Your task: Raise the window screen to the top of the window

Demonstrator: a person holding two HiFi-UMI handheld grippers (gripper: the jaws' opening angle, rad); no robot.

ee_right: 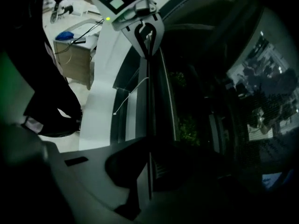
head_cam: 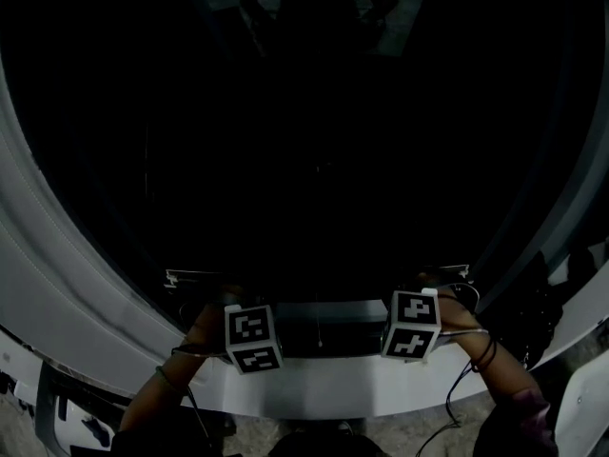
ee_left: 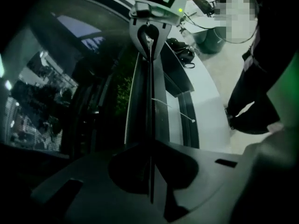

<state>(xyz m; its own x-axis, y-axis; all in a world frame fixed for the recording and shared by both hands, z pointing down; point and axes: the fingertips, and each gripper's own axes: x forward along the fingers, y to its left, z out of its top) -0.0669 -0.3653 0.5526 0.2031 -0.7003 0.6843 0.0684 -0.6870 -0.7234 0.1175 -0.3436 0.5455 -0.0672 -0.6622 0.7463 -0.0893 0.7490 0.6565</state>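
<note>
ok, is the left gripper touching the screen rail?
Touching. In the left gripper view, the left gripper has its jaws shut on the screen rail.

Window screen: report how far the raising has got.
Done: the left hand-held gripper and right hand-held gripper are each shut on the screen's bottom bar, one toward each end. In hand: only the grip; in the head view the bar sits low, just above the sill. Left: seemingly the whole lift, since the dark window rises far above the bar.
</note>
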